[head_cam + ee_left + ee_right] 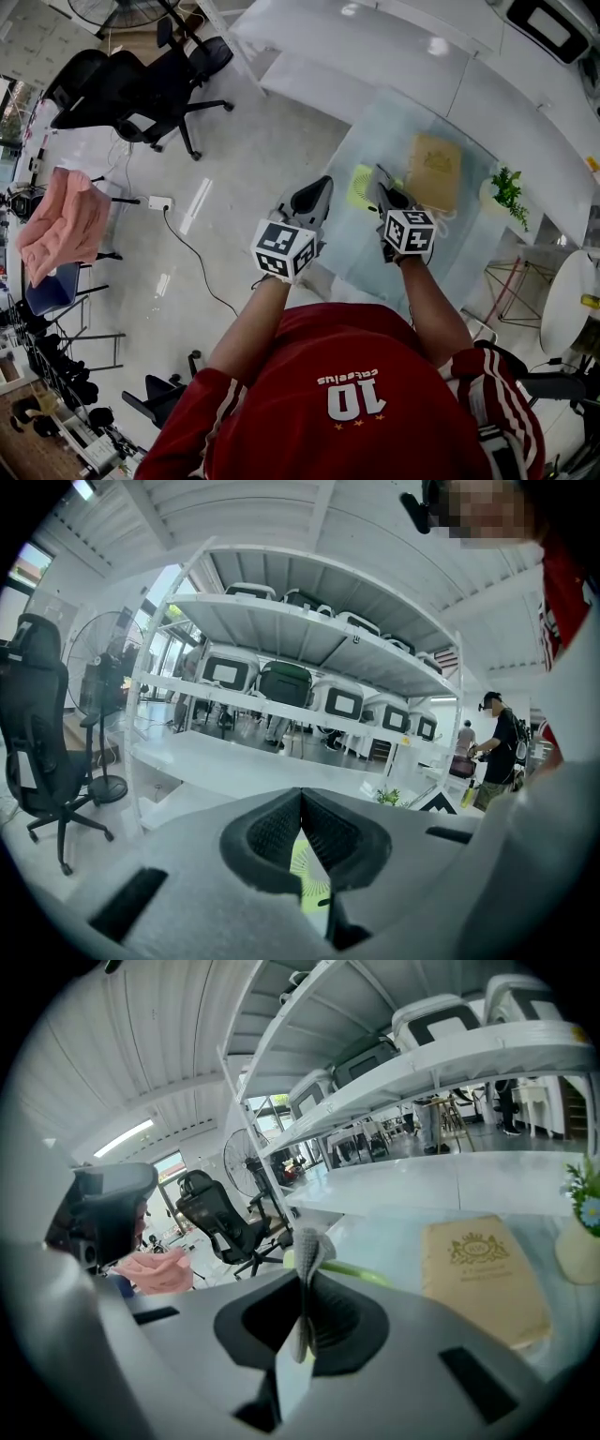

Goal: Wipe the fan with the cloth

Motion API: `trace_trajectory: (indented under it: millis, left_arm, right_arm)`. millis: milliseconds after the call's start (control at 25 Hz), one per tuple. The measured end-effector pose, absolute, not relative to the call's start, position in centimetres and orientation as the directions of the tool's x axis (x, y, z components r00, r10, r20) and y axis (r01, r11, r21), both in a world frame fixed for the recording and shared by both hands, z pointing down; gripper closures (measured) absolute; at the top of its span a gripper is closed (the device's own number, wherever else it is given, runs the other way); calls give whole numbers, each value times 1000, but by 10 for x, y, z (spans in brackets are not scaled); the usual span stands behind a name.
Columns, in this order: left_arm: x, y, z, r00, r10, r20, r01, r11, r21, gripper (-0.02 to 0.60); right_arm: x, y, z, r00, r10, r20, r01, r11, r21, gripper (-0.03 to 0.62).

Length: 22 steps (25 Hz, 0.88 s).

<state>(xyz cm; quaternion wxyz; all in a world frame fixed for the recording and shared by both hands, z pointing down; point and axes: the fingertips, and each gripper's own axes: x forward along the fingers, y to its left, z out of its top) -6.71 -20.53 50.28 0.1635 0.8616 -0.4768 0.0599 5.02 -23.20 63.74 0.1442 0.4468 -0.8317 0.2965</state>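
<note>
A small yellow-green fan (362, 186) lies on the glass table (375, 262), just beyond both grippers. My right gripper (384, 192) is shut on a thin grey cloth (307, 1251) that stands up between its jaws, with the fan's green edge (361, 1274) right behind it. My left gripper (321, 189) hovers at the table's left edge. Its jaws are shut tip to tip with nothing between them, and the fan's ribbed face (309, 869) shows through the gap below.
A tan book (433, 169) and a potted plant (507, 192) sit on the table past the fan. A pink cloth (61, 225) is draped over a chair on the left. Black office chairs (141, 89) and a tall pedestal fan (98, 682) stand on the floor; white shelving (309, 658) rises behind.
</note>
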Motion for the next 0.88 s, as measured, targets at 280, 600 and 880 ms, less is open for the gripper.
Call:
trace_trajectory:
  millis: [280,600,880]
  left_arm:
    - [-52,-208,511,567,-778,271,-823,-518,234,581]
    - [-28,-208,518,606,-743,285,-795,-555,243,581]
    - [-11,-205,521,630,-720,291,-777,-576,255,581]
  right_arm:
    - [75,-225,638,-516,-690,508,-855,377,-357,576]
    - [106,-218,642,-467,-718,516,-881,324,-346,577]
    - [126,-211,645,-435,-733,524,-896,291,-335,577]
